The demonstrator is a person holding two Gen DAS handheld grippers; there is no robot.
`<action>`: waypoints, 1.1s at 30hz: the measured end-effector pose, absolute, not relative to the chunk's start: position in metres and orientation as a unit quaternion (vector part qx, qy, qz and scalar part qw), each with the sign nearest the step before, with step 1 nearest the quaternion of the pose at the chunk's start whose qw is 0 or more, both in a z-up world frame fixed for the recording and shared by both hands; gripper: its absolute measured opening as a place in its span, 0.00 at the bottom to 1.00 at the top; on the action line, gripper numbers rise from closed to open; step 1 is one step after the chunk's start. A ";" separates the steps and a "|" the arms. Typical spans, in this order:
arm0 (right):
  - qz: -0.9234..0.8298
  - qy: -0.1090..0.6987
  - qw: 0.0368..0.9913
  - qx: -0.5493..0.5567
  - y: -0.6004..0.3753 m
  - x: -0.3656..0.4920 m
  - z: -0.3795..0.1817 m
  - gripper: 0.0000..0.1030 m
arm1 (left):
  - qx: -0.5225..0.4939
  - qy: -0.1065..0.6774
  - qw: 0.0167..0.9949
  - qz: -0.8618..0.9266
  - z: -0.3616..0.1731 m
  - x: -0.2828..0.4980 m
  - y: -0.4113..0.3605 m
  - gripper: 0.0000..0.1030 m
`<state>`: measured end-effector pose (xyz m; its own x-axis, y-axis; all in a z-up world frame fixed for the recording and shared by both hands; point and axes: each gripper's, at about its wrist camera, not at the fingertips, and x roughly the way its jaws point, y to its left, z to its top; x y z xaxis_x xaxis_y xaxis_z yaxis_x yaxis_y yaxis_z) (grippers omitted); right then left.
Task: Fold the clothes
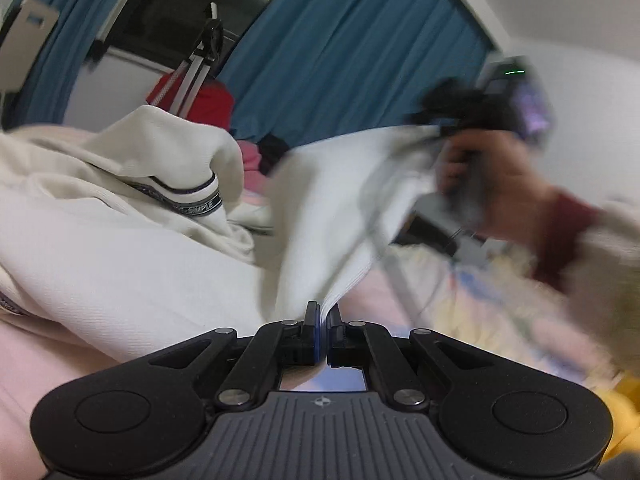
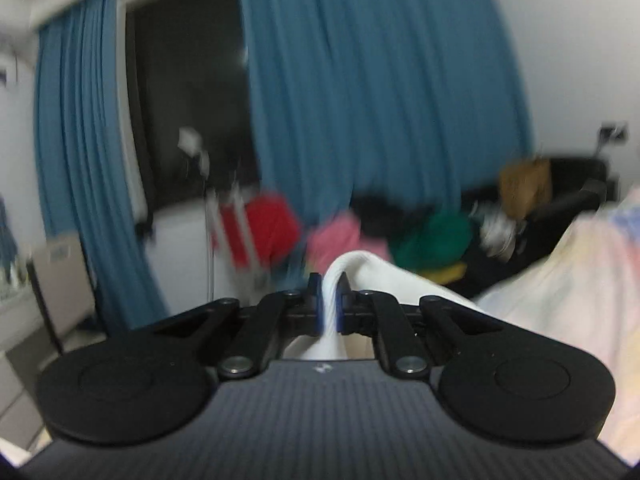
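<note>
A pink-sheeted bed carries a heap of cream clothes at the far left, with a white garment lifted off it in the middle, probably stretched out for a fold. The left gripper has its jaws clenched on the near edge. The right gripper, held in a hand at the right, pinches another bunch of the same cloth.

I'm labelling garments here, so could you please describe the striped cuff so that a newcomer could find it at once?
Start at the blue curtain and drop to the cream garment heaped on the bed, left of the white cloth held in the left gripper. The cuff is on its drooping fold, the only part with dark stripes and lettering.
</note>
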<state>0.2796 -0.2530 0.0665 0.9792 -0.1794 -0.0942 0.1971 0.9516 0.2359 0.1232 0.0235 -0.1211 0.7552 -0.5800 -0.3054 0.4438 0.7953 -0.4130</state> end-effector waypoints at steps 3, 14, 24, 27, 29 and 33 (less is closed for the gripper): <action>-0.137 0.042 0.976 0.166 -0.299 0.220 0.046 0.09 | -0.131 0.238 0.926 -0.261 -0.130 0.121 0.015 0.03; -0.067 0.216 0.787 0.574 -0.453 0.121 -0.117 0.12 | -0.114 0.282 0.932 -0.198 -0.125 0.117 0.004 0.03; -0.066 0.241 0.749 0.614 -0.457 0.132 -0.154 0.70 | -0.125 0.301 0.930 -0.170 -0.123 0.104 0.004 0.04; -0.095 0.225 0.762 0.600 -0.470 0.146 -0.159 0.69 | -0.126 0.306 0.929 -0.168 -0.125 0.104 0.002 0.04; -0.103 0.216 0.774 0.586 -0.476 0.154 -0.162 0.62 | -0.127 0.308 0.928 -0.167 -0.126 0.105 0.002 0.04; -0.149 0.208 0.811 0.527 -0.484 0.168 -0.155 0.15 | -0.130 0.299 0.929 -0.177 -0.123 0.105 0.001 0.04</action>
